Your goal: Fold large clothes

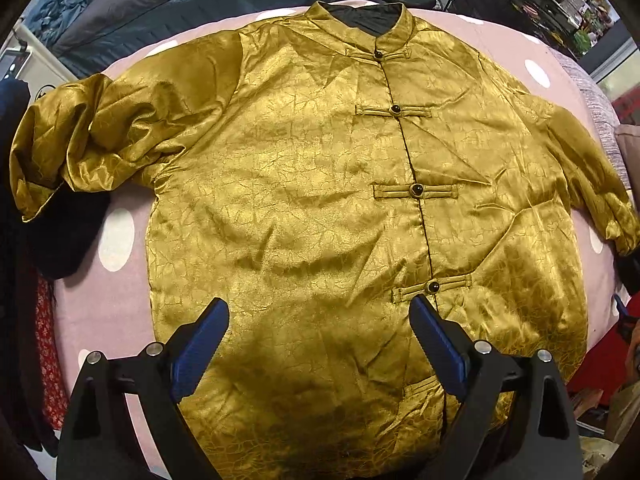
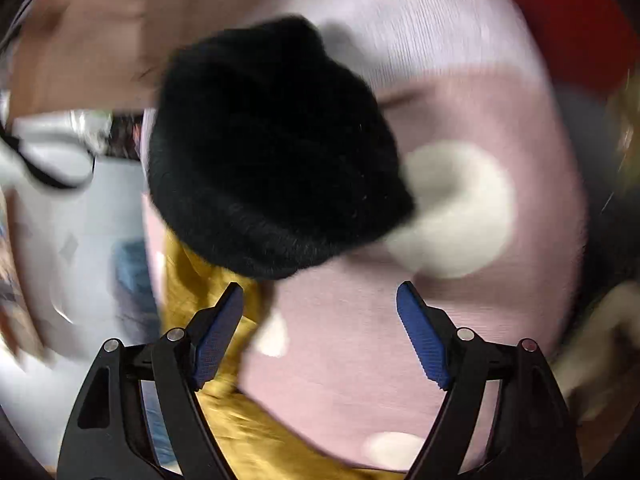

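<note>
Jacket (image 1: 320,208) lies flat, front up, buttoned, mid-frame on the pink spotted cover (image 1: 100,300). I read it as light, slick satin w/ soft padding. I'd pinch hem corners or sleeve cuffs. Left tool (image 1: 318,312) apart above hem; right tool (image 2: 320,300) apart, nothing between

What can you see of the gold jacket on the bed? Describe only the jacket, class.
The gold jacket is shiny, crinkle-patterned, satin-like cloth with a stand-up collar, dark lining and a row of dark knot buttons on loop tabs, all fastened. It lies front up and spread flat on the pink spotted bedcover, sleeves out to each side, one bunched up. Nothing grips it.
</note>
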{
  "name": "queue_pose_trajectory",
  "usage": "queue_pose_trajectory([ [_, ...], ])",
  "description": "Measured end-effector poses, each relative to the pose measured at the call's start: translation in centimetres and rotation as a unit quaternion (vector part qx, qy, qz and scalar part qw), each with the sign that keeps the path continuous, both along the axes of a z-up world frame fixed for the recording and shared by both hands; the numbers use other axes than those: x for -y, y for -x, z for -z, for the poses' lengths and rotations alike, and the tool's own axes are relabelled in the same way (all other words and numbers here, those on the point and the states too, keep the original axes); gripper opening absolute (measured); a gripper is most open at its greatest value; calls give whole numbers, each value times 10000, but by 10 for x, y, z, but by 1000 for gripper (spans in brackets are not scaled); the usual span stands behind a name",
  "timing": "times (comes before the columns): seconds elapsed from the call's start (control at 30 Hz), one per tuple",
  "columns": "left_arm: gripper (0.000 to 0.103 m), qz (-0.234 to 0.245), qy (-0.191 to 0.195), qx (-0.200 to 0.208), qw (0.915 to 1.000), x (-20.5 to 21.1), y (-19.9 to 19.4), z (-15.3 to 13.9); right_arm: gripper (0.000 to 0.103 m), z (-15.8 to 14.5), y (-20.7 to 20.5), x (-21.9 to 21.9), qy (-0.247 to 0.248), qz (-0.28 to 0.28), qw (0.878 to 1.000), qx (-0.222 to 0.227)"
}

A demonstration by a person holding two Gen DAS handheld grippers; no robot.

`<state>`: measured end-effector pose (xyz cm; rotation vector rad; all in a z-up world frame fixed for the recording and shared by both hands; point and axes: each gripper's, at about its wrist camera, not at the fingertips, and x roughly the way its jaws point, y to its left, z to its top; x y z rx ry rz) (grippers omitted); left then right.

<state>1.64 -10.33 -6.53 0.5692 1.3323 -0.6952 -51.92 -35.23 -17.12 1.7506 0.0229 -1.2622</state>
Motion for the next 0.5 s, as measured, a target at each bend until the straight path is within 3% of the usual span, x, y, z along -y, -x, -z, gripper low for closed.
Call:
queue_pose_trajectory([
  [0.17,89,-165,15,8,9999,-7,-6,0,77,6,8,17,258,559,9981,-90],
  [0.23,89,-231,21,-33,9997,-10,-8,2,34,-4,2,28,441,376,9980,-265],
  [0.33,89,-302,14,-103,9995,-12,-9,6,24,-25,-10,38,618,-52,9956,-700],
  [0.43,89,-312,28,-166,9994,-13,-9,10,22,-57,-30,43,739,-507,9903,-1065],
  [0.5,89,-304,44,-197,9993,-12,-9,12,21,-84,-55,47,904,-983,9793,-1522],
])
